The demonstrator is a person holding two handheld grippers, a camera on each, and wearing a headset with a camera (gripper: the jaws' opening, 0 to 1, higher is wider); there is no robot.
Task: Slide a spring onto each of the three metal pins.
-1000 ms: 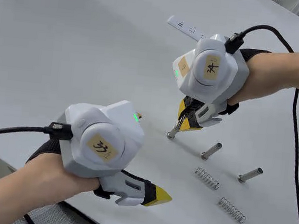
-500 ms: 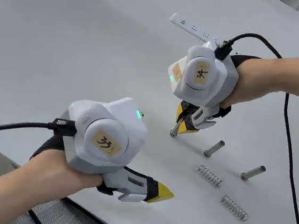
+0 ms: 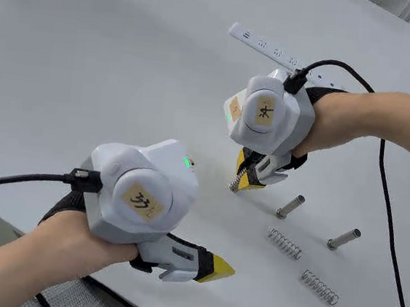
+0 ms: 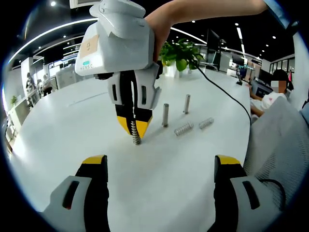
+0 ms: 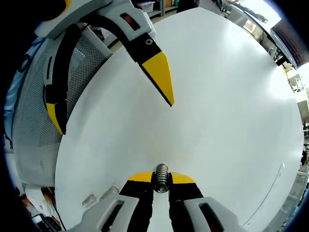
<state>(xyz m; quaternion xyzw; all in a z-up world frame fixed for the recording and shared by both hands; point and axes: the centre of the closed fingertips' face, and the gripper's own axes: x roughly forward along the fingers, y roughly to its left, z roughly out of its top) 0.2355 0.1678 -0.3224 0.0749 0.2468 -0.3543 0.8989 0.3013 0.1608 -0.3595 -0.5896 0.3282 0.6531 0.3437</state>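
The right gripper (image 3: 247,174) pinches a spring (image 3: 237,181) upright on the table (image 3: 125,79). Near that spring stand two pins (image 3: 290,206); the left gripper (image 4: 160,162) gapes wide, empty.

Right gripper (image 3: 249,177) points steeply down from a bare forearm (image 3: 384,122) reaching in from the right, jaws closed on a spring (image 5: 161,175). Left gripper (image 3: 208,267) hovers low, near level, jaws wide apart.

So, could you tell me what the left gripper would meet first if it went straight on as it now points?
Probably the right gripper, shut on a spring, slightly left of centre ahead; an upright pin stands just beyond, though depth is unclear.
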